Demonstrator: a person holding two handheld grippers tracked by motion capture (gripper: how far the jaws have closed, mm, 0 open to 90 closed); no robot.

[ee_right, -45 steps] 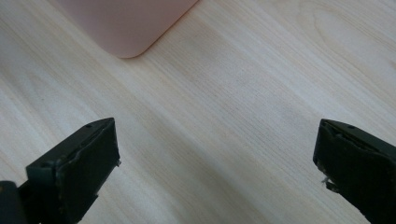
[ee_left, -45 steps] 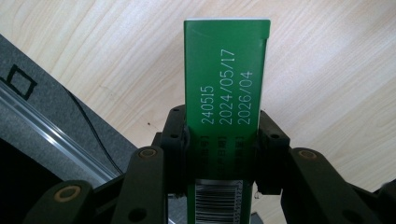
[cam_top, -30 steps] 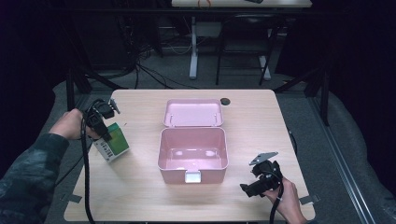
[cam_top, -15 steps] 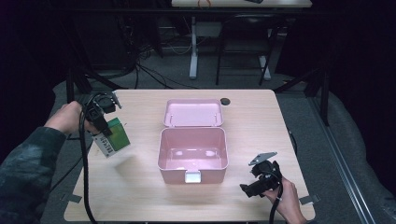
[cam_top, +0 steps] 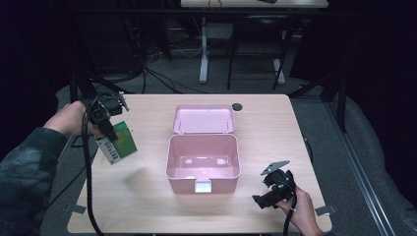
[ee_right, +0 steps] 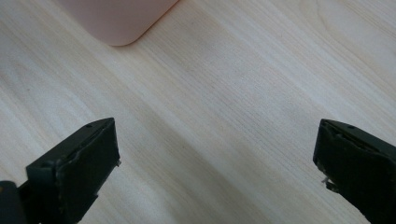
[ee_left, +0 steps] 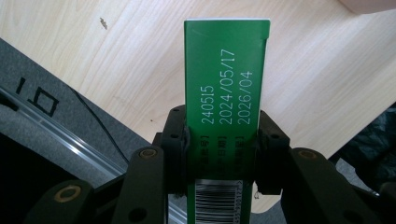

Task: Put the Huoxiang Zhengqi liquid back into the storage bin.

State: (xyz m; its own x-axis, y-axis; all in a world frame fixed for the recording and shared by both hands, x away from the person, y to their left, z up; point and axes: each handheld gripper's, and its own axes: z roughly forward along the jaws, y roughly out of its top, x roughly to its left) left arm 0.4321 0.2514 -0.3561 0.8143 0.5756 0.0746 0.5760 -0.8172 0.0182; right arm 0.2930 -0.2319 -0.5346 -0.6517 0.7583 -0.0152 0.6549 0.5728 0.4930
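Our left tool (cam_top: 109,129) clenches the green carton (cam_top: 122,142), lifted off the counter (cam_top: 147,196) at far left. The open pink box (cam_top: 203,158) lies to its right, nearer this hand. Our right tool (cam_top: 269,192) rests released, near right.

We are seeing a green carton (cam_top: 120,142) with a white side panel, held tilted in the air above the left edge of the table (cam_top: 147,206). Its narrow green face (ee_left: 226,84) is showing printed dates, and a barcode is sitting at the clamped end. The carton is staying well apart from the open pink box (cam_top: 203,162).
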